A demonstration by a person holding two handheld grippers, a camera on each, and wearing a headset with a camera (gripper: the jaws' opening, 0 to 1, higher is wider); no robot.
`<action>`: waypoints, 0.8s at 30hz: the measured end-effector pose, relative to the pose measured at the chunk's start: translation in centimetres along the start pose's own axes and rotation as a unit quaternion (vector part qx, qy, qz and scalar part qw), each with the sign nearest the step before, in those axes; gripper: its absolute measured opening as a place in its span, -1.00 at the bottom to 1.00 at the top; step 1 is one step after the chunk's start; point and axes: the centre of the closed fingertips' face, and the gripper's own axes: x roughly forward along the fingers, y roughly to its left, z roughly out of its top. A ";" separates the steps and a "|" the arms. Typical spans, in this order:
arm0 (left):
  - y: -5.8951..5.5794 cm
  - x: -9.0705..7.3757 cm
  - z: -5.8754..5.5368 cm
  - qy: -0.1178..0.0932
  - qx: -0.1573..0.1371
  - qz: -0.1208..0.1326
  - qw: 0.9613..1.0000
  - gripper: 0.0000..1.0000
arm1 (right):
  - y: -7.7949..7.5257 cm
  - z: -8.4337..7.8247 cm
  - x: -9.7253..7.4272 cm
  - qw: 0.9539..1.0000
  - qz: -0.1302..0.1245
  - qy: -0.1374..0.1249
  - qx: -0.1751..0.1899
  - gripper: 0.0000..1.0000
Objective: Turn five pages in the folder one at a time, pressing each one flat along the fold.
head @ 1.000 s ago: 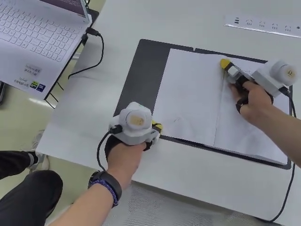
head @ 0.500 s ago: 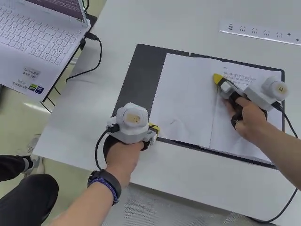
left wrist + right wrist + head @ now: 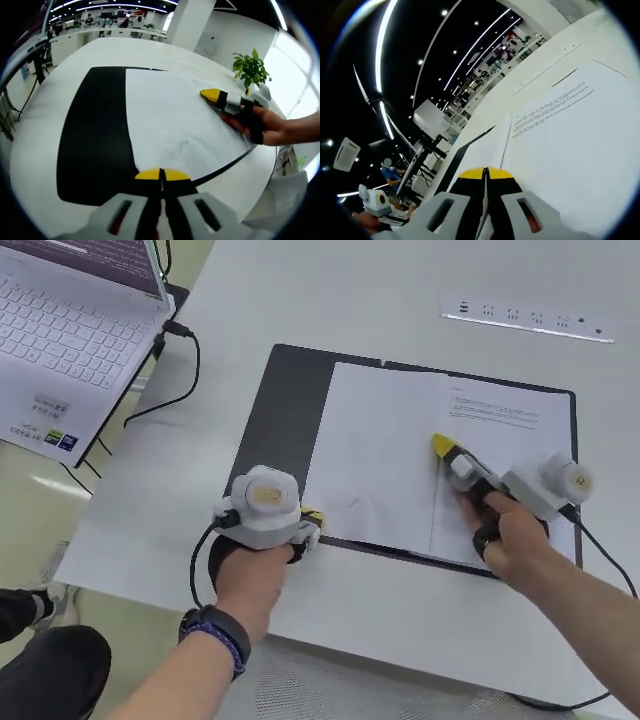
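Although the count of turned sheets cannot be read from how things lie, the folder (image 3: 275, 420) sits open on the white table (image 3: 350, 290) with its black cover spread to the left. A blank turned page (image 3: 375, 450) lies flat over it, and a printed page (image 3: 510, 440) faces up on the right. At least one turn therefore looks finished. The step in hand appears to be the pressing along the fold (image 3: 434, 510), with later turns probably still to come. The person's right forearm reaches in from the lower right, and the right gripper (image 3: 443, 446) is angled low toward the upper left. Its yellow tips are closed together with nothing between them and rest on the fold about midway along its length. In the left gripper view the right gripper lies nearly flat against the paper. The left gripper (image 3: 311, 516) sits at the near edge of the folder, by the turned page's lower left corner. Its jaws are likewise pinched together and empty, apparently steadying the folder.
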 end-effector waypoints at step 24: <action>0.0 0.0 -0.1 -0.005 -0.013 0.003 1.000 -1.00 | 1.3 -3.5 -4.2 1.000 0.021 0.013 0.017 -1.00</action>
